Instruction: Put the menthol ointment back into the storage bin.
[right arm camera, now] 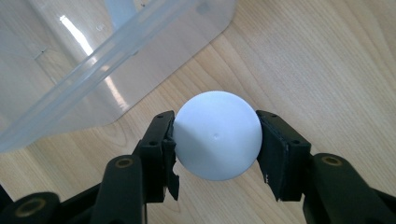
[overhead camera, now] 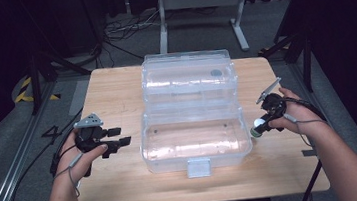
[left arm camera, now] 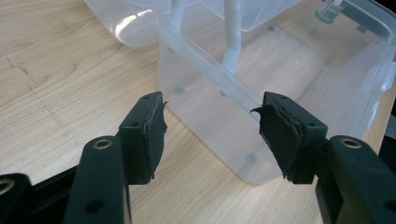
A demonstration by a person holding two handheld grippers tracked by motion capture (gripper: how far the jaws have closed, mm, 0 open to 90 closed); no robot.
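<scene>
A clear plastic box (overhead camera: pixel 172 159) sits in the middle of the wooden table (overhead camera: pixel 110 92), its lid (overhead camera: pixel 188 72) swung back behind it. My right gripper (overhead camera: pixel 262 123) hovers just right of the box, shut on a small bottle (overhead camera: pixel 257 130) with a white rounded end. In the right gripper view both pads press on that white dome (right arm camera: pixel 217 140), held between the right gripper (right arm camera: pixel 215 133) jaws above the table. My left gripper (overhead camera: pixel 124 135) stands open left of the box. In the left gripper view the left gripper (left arm camera: pixel 210 126) points at the box's near corner (left arm camera: pixel 247 158), nothing between its pads.
A grey latch (overhead camera: pixel 198 167) hangs from the box's front wall. The lid carries a dark round mark (overhead camera: pixel 215 72). Seen through the box, the green and white bottle (left arm camera: pixel 329 10) shows at its far side. Bare wood lies on both sides and in front.
</scene>
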